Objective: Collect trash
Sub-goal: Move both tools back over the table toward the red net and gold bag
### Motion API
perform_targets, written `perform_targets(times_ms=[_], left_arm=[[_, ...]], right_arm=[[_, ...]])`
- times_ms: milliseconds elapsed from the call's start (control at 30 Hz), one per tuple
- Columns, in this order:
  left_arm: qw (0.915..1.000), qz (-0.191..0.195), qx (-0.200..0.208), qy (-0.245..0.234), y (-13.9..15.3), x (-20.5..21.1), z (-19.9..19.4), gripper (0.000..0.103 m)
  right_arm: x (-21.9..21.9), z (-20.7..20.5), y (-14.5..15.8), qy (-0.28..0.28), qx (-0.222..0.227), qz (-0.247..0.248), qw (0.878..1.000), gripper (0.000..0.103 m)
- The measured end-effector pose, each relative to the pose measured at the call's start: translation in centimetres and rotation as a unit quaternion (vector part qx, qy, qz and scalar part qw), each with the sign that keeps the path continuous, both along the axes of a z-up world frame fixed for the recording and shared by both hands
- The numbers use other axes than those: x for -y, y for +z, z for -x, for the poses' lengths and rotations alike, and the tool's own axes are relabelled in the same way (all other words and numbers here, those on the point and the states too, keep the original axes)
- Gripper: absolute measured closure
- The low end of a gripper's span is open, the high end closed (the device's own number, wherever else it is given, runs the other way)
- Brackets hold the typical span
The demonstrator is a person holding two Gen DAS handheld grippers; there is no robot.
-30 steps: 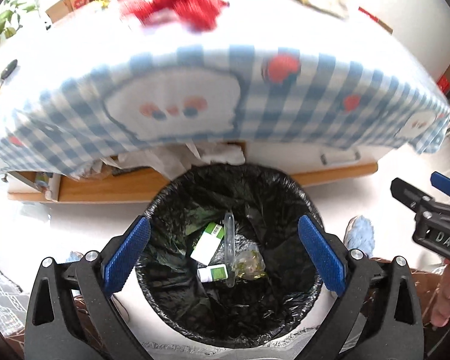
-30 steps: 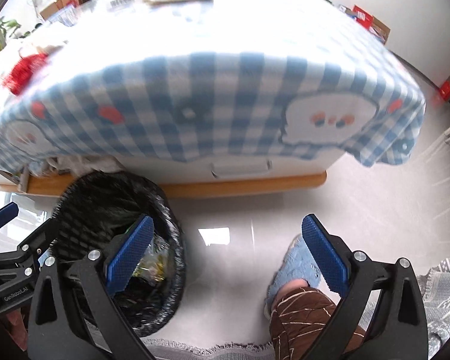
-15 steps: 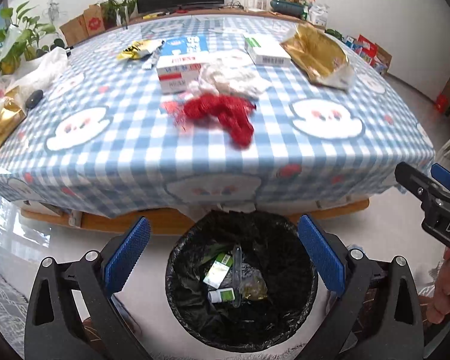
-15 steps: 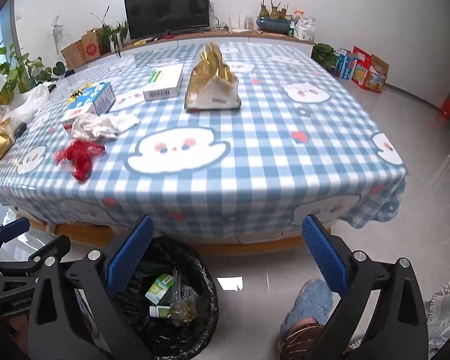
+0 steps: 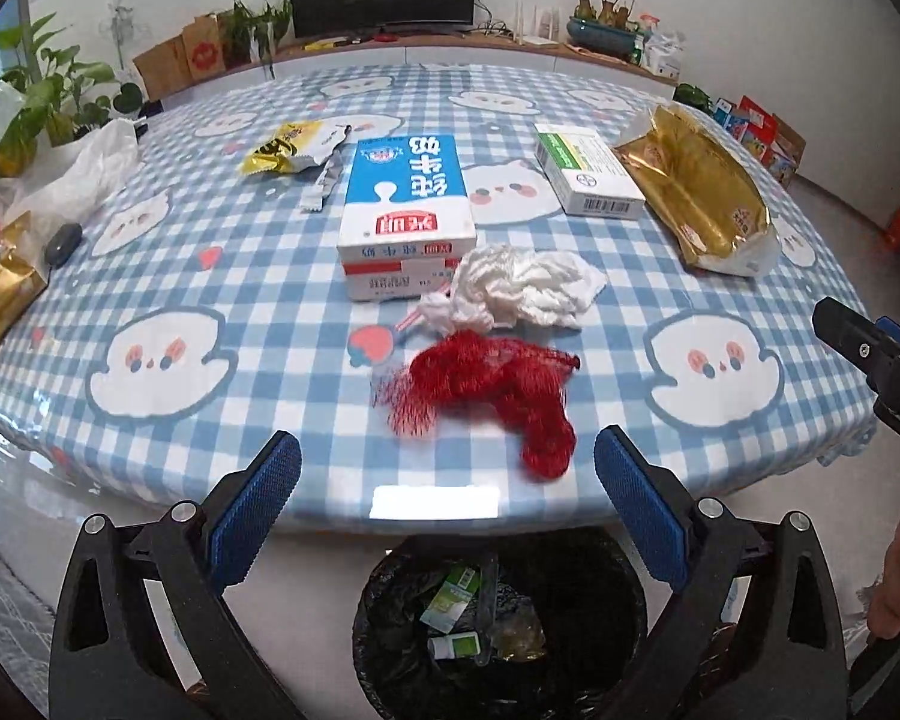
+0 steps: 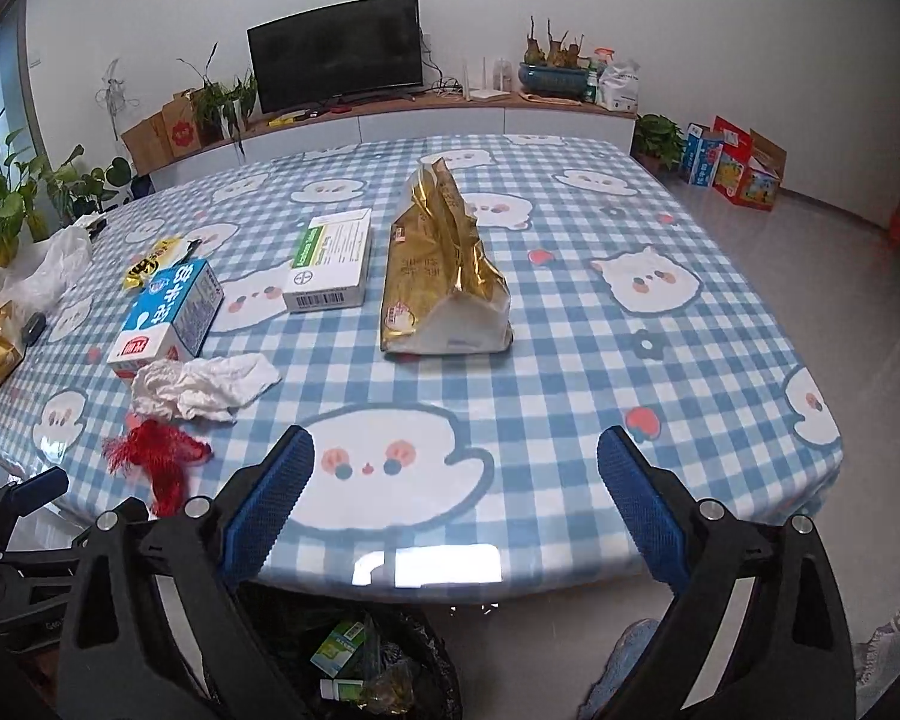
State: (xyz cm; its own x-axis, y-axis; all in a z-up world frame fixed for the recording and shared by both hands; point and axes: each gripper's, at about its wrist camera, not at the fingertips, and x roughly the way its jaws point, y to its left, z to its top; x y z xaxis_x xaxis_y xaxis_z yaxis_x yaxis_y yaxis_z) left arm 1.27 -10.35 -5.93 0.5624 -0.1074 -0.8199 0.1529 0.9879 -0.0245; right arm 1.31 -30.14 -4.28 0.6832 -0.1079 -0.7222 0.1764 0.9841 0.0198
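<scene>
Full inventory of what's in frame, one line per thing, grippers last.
net bag: 1, red, near table edge
tissue: 1, white, crumpled, behind net bag
milk carton: 1, blue-white, lying mid-table
medicine box: 1, white-green, right of carton
foil bag: 1, gold, table right
snack wrapper: 1, yellow, left of carton
plastic bag: 1, white, table left
bin: 1, black liner, floor below table edge, trash inside
tablecloth: 1, blue-white check
TV: 1, black, back wall
left gripper: open, empty
right gripper: open, empty

Two boxes [image 5: 407, 213] [image 5: 588, 168], two gold bags [image 5: 693, 192] [image 5: 0, 294]
</scene>
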Motion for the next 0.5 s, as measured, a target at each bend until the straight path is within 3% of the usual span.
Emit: perform_targets(times_ms=[200,500], left_arm=[[1.0000,-0.004,-0.002,-0.003,0.1,1.0,-2.5,0.012],[0.9993,-0.012,-0.034,-0.002,-1.1,1.2,-4.6,0.023]], right_arm=[[0.9,-4.2,1.1,0.004,-0.001,0.004,1.000,0.019],[3.3,-11.9,2.0,0.000,-0.057,0.010,0.998,0.030]])
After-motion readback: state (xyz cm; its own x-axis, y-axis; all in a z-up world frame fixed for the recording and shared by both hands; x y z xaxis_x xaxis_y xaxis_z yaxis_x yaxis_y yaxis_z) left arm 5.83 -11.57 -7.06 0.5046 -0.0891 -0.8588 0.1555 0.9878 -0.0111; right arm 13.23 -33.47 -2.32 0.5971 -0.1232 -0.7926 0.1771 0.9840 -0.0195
